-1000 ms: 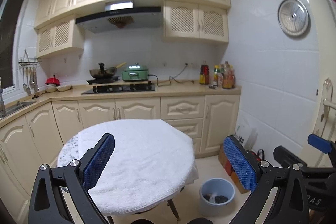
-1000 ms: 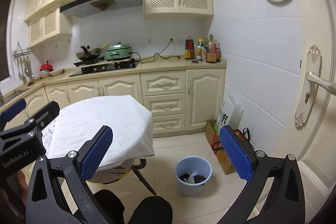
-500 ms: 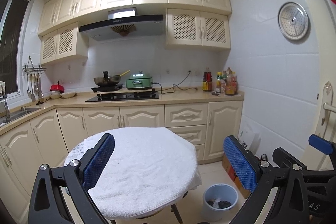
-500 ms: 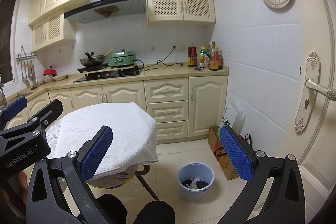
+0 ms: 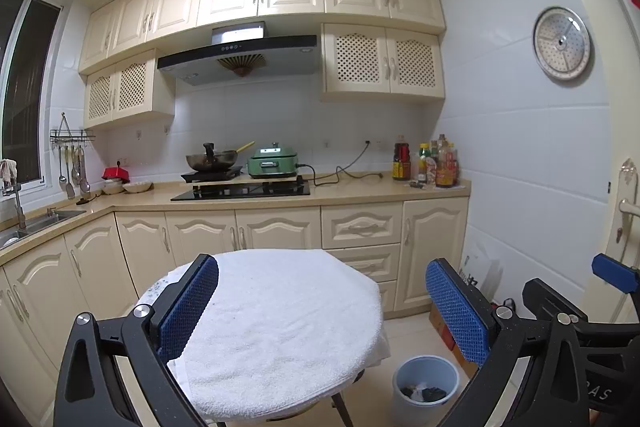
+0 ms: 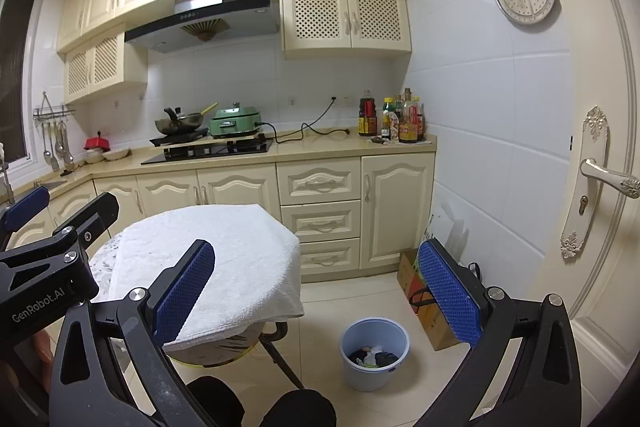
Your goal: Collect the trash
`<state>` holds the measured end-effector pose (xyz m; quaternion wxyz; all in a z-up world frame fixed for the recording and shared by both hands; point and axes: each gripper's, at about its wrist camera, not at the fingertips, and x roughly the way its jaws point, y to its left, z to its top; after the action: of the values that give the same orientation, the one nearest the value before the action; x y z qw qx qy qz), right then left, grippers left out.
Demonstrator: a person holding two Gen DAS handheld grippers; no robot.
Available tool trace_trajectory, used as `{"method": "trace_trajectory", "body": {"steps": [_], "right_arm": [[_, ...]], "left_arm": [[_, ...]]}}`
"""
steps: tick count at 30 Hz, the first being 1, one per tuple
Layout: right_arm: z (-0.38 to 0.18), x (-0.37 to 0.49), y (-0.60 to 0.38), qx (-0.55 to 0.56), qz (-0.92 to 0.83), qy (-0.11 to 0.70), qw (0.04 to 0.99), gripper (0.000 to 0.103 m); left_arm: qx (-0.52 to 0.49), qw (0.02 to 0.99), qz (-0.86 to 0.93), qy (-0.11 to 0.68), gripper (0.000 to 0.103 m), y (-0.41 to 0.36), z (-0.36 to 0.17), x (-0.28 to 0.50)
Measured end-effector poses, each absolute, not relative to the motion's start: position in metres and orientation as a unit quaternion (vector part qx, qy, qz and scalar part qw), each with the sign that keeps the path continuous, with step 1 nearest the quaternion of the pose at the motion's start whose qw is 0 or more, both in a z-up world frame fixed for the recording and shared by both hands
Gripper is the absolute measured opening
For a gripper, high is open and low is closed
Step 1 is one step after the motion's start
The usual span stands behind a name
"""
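A pale blue waste bin (image 5: 425, 383) (image 6: 374, 351) stands on the tiled floor to the right of a round table, with dark and white scraps inside. The round table (image 5: 280, 327) (image 6: 208, 259) is draped in a white towel, and no trash shows on it. My left gripper (image 5: 322, 311) is held up over the near side of the table, open, nothing between its blue pads. My right gripper (image 6: 316, 291) hangs open above the floor between table and bin, also holding nothing. The left gripper's body (image 6: 48, 259) shows at the left edge of the right wrist view.
Cream cabinets and a counter (image 5: 360, 189) run along the back wall with a stove, wok, green cooker and bottles (image 5: 426, 165). A cardboard box (image 6: 432, 315) sits by the right wall. A door with a lever handle (image 6: 606, 177) is at far right. Dark knees (image 6: 256, 407) sit low.
Both grippers have risen and tilted upward, so the table and bin sit lower in both views and more of the ceiling shows. Both stay open and hold nothing.
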<state>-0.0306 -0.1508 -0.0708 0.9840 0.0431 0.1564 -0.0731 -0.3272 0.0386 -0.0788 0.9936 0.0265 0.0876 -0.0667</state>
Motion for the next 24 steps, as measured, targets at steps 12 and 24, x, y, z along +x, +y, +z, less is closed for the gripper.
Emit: {"method": "trace_trajectory", "body": {"steps": [12,24], "right_arm": [[-0.069,-0.030,-0.149,0.045,-0.069,0.157,0.984,0.103],[-0.069,-0.030,-0.150,0.045,-0.069,0.158,0.984,0.103]], "left_arm": [[0.024,0.994,-0.064,0.085,0.102,0.045,-0.084,-0.315],[0.023,0.994,-0.064,0.085,0.102,0.046,-0.090,-0.308]]}}
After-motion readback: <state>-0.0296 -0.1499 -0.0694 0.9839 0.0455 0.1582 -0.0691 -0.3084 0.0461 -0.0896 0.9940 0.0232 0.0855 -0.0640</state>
